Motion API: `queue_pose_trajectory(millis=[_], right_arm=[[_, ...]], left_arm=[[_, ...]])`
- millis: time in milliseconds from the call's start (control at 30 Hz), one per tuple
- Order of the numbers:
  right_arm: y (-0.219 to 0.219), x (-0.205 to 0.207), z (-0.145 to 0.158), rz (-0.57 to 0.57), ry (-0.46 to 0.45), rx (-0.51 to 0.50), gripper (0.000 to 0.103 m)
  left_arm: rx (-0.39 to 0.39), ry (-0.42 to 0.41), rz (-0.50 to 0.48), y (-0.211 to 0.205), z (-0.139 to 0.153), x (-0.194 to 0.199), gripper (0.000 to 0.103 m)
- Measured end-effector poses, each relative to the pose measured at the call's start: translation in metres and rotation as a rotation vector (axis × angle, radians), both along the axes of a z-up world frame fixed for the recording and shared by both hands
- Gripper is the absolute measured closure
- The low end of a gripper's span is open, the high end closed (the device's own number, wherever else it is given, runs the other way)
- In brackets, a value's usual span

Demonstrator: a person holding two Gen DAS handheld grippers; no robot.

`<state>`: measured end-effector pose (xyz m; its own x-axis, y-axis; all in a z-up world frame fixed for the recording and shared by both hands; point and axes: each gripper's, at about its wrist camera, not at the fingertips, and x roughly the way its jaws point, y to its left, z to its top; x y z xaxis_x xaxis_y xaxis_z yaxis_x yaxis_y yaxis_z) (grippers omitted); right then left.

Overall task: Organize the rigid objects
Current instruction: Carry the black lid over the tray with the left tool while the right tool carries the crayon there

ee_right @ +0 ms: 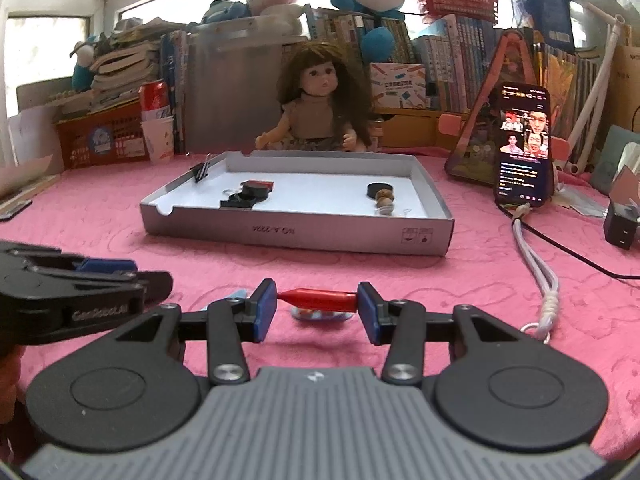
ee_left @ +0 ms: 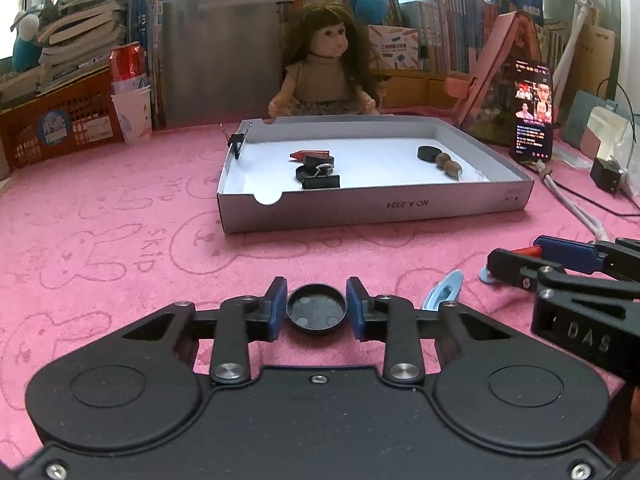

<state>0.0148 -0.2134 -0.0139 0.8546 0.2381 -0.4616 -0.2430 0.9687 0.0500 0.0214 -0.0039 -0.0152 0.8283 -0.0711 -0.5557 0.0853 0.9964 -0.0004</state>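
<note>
A shallow grey box (ee_left: 376, 210) at mid-frame is stocked with black binder clips (ee_left: 321, 181), a black disc (ee_left: 429, 153) and two brown nuts (ee_left: 448, 163). At lower centre, a black round cap (ee_left: 316, 309) is clamped in the left hand-held gripper (ee_left: 316, 307); a red cone-tipped piece (ee_right: 318, 299) is gripped endwise by the right hand-held gripper (ee_right: 317, 306).

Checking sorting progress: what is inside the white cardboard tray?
In the white tray: a binder clip, black round caps, a red piece, two brown nuts; another clip grips its left wall. Anything under the clustered black pieces is hidden.
</note>
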Motion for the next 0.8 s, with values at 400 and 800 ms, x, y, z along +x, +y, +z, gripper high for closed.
queue_pose_trajectory(millis=[400, 800], right_arm=[[-0.019, 0.03, 0.016, -0.03, -0.004, 0.068, 0.053], [-0.034, 0.07, 0.03, -0.05, -0.003, 0.114, 0.053]], left_arm=[[-0.047, -0.011, 0.014, 0.003, 0.023, 0.027, 0.073], [-0.088, -0.022, 0.036, 0.009, 0.041, 0.067, 0.073]])
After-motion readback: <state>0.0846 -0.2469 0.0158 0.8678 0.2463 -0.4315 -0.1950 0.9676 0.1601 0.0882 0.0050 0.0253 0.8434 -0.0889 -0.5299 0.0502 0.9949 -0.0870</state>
